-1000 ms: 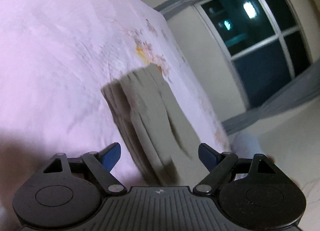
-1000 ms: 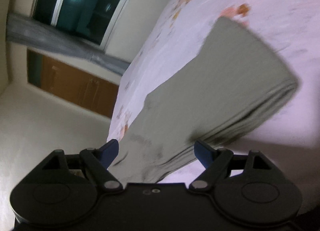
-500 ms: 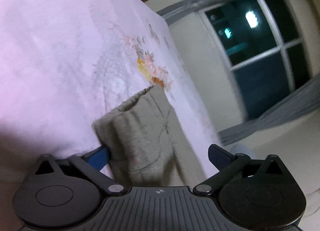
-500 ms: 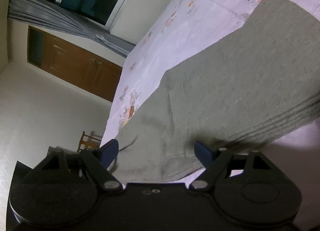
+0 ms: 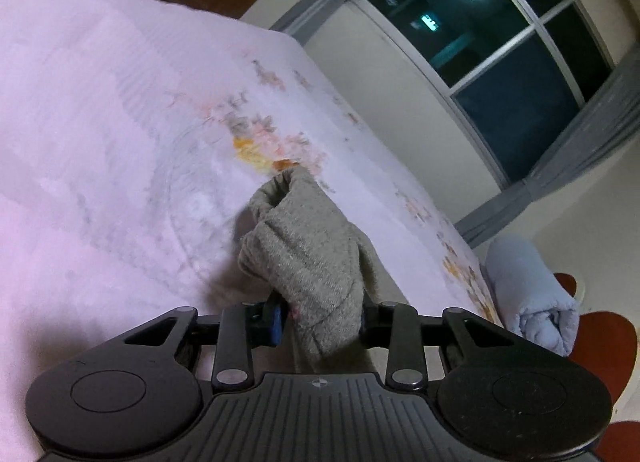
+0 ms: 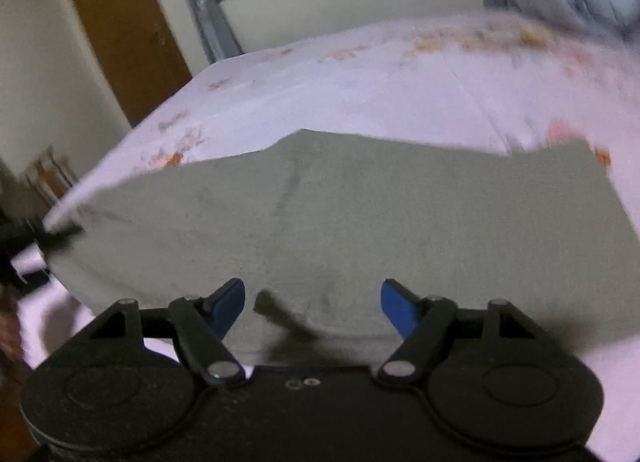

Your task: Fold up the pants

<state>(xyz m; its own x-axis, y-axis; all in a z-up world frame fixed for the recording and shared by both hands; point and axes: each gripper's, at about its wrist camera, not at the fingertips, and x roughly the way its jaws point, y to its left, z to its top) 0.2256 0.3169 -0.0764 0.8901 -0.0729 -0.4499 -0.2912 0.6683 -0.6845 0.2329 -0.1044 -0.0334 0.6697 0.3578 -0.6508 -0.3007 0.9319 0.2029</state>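
Grey-green pants (image 6: 400, 214) lie folded on a pale pink floral bed sheet (image 5: 120, 142). In the left wrist view my left gripper (image 5: 320, 322) has its jaws closing on a bunched end of the pants (image 5: 312, 262), and both pads press the cloth, which rises off the sheet. In the right wrist view my right gripper (image 6: 312, 306) hangs over the near edge of the pants. Its blue pads (image 6: 228, 304) stand apart and are closing slowly, with the cloth edge between them but not pinched. The pants' far left corner (image 6: 68, 222) is pulled up.
A rolled light-blue blanket (image 5: 532, 294) lies at the bed's far end beside a red-brown seat (image 5: 604, 342). A dark window (image 5: 500, 42) with grey curtains and a wooden door (image 6: 120, 30) stand beyond the bed. The sheet drops off at the bed's edge (image 6: 140, 130).
The left jaws went from wide open to closed on the pants' end and lifted it. The right gripper rolled level and moved along the pants, its jaws narrowing slightly.
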